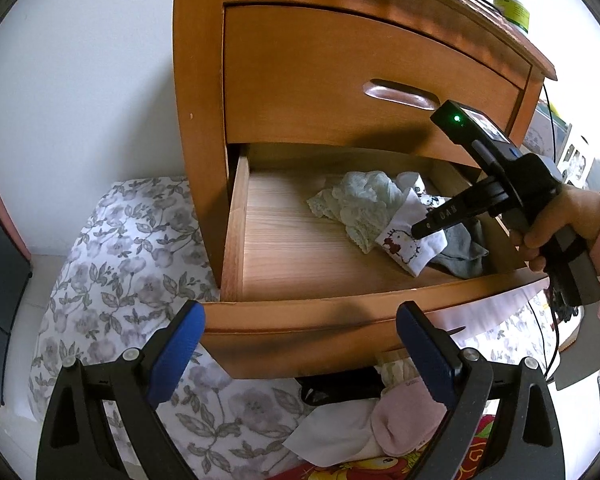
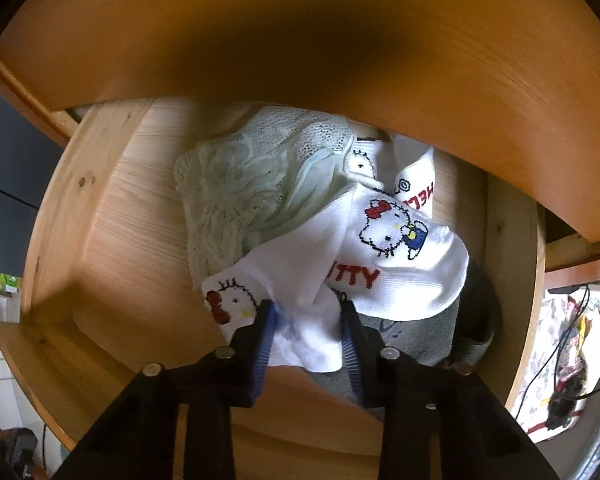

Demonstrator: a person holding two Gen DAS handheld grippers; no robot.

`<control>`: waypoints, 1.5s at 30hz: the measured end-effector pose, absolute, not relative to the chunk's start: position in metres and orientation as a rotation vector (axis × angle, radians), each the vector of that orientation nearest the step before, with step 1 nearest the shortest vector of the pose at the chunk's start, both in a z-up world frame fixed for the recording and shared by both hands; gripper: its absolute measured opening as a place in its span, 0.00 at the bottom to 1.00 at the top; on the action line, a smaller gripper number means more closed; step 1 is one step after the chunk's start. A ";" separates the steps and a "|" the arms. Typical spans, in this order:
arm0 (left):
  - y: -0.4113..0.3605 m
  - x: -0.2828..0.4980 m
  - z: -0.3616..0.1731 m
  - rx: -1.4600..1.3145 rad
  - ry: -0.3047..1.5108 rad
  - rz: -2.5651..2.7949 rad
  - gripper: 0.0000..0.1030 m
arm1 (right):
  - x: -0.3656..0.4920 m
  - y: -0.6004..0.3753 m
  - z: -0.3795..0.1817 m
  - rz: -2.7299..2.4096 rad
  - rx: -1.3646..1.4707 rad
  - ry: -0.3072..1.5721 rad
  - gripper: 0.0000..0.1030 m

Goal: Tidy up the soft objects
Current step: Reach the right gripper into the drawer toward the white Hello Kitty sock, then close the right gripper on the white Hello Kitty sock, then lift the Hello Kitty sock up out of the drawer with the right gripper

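Where my right gripper (image 2: 309,320) points down into the open drawer (image 1: 236,232), its pads pinch a white cartoon-cat sock (image 2: 300,304), at five o'clock of a pale green lace garment (image 2: 236,184). My left gripper (image 1: 296,336) hangs spread before the wooden nightstand (image 1: 200,80); only its view shows the floral bedding (image 1: 112,248).

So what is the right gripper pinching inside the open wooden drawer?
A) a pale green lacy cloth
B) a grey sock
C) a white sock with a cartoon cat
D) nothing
C: the right gripper has its blue pads closed on the white cartoon-cat sock in the open wooden drawer.
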State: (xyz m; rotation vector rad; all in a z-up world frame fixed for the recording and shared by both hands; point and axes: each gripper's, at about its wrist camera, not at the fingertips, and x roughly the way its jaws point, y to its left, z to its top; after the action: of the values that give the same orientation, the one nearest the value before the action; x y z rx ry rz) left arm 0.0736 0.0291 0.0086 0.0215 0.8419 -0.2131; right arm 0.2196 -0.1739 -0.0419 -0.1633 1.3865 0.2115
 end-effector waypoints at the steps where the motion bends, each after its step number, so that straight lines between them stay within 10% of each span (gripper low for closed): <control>1: 0.029 0.073 0.009 0.021 0.842 -0.212 0.94 | 0.219 -0.173 -0.042 0.215 -0.167 1.384 0.25; 45: 0.031 0.046 0.038 0.013 0.816 -0.205 0.94 | 0.142 -0.215 0.072 0.188 -0.084 1.072 0.12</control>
State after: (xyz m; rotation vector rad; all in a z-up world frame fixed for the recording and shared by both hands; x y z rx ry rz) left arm 0.0464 0.0315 0.0383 0.0126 0.8155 -0.2055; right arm 0.1422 -0.2154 0.0725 -0.0842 1.0721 0.1875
